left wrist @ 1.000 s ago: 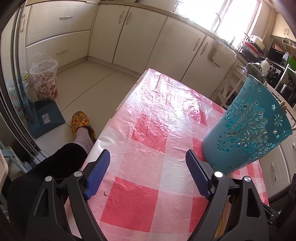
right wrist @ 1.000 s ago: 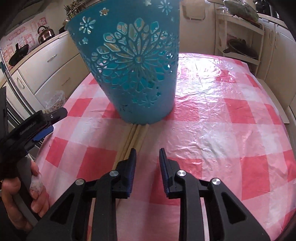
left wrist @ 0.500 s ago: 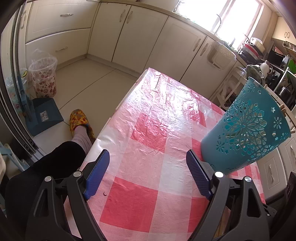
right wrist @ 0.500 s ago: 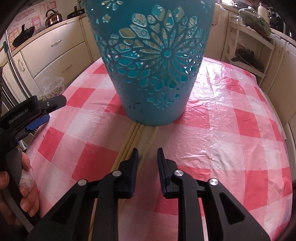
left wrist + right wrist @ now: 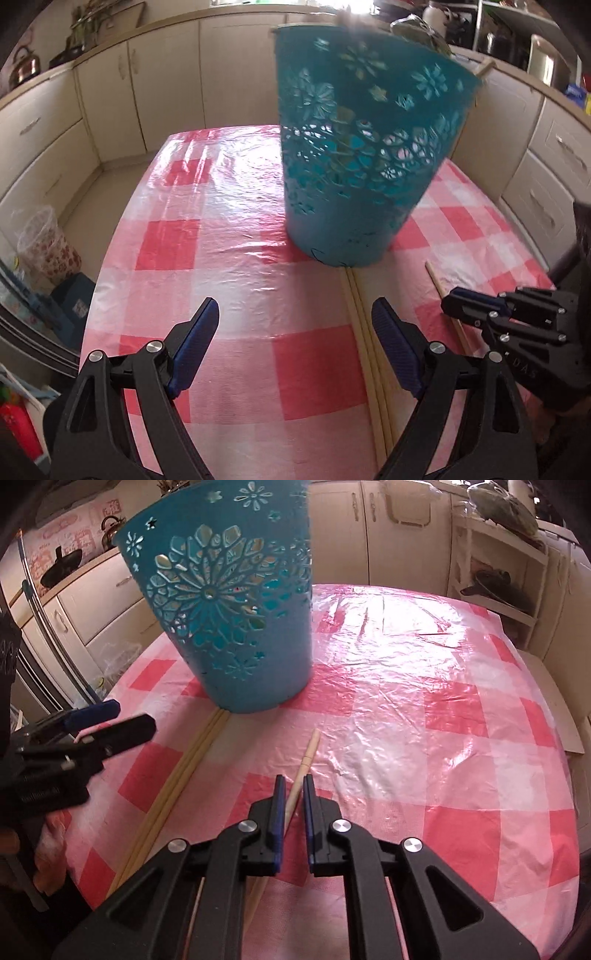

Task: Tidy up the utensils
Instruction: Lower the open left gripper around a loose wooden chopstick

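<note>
A teal cut-out holder (image 5: 362, 158) (image 5: 232, 620) stands on the pink checked tablecloth (image 5: 229, 273) (image 5: 424, 709). Several wooden chopsticks (image 5: 360, 321) (image 5: 184, 771) lie together in front of it, their far ends touching its base. One single chopstick (image 5: 308, 753) (image 5: 437, 284) lies apart to their right. My right gripper (image 5: 293, 788) (image 5: 465, 304) is nearly shut around this single chopstick, which runs between the jaws; I cannot tell whether the pads touch it. My left gripper (image 5: 293, 325) (image 5: 110, 720) is open wide and empty, low over the cloth left of the chopstick bundle.
Cream kitchen cabinets (image 5: 166, 81) run behind the table. A floral bin (image 5: 48, 247) and a blue box (image 5: 72, 299) stand on the floor to the left of the table. A shelf rack (image 5: 498, 572) stands at the back right.
My left gripper swung right to face the holder and the chopsticks. My right gripper shifted right off the bundle and narrowed around a single chopstick now lying apart.
</note>
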